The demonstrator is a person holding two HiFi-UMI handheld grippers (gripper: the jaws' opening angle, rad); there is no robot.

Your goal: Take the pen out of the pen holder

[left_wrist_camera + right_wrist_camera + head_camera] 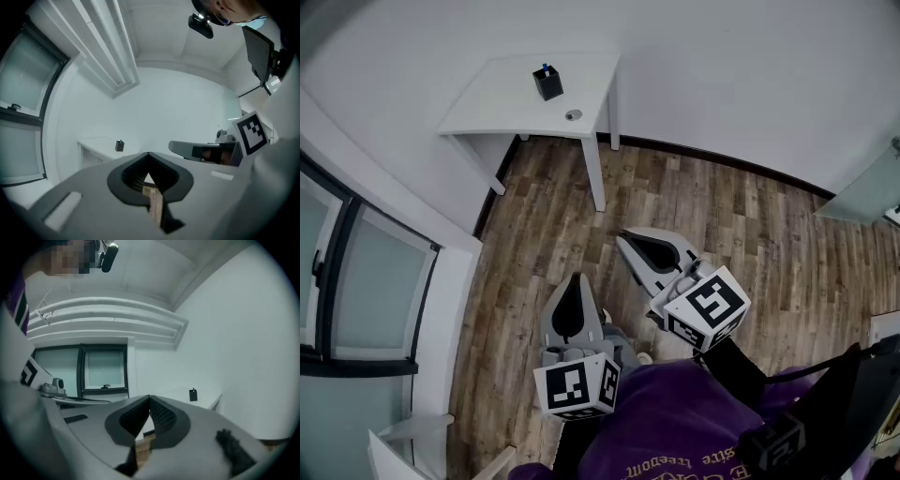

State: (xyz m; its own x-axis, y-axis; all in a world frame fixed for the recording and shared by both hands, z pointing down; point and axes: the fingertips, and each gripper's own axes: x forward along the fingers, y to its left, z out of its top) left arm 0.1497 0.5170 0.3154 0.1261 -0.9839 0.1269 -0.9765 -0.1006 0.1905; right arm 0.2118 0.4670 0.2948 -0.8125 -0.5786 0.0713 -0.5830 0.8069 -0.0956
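Ahead, pen holder (547, 83) near round disc (573, 114)

"Count, quick?"
"One table (506, 98), one pen holder (547, 84), one pen (546, 67), one round disc (573, 115)."
"Grippers?"
"Two: left gripper (574, 281), right gripper (626, 239)."

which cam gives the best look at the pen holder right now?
Head view: the pen holder stands clear on the white table, seen from above, a blue pen tip poking out. In the left gripper view the pen holder is a tiny distant dark block, likewise the pen holder in the right gripper view; pen indiscernible.
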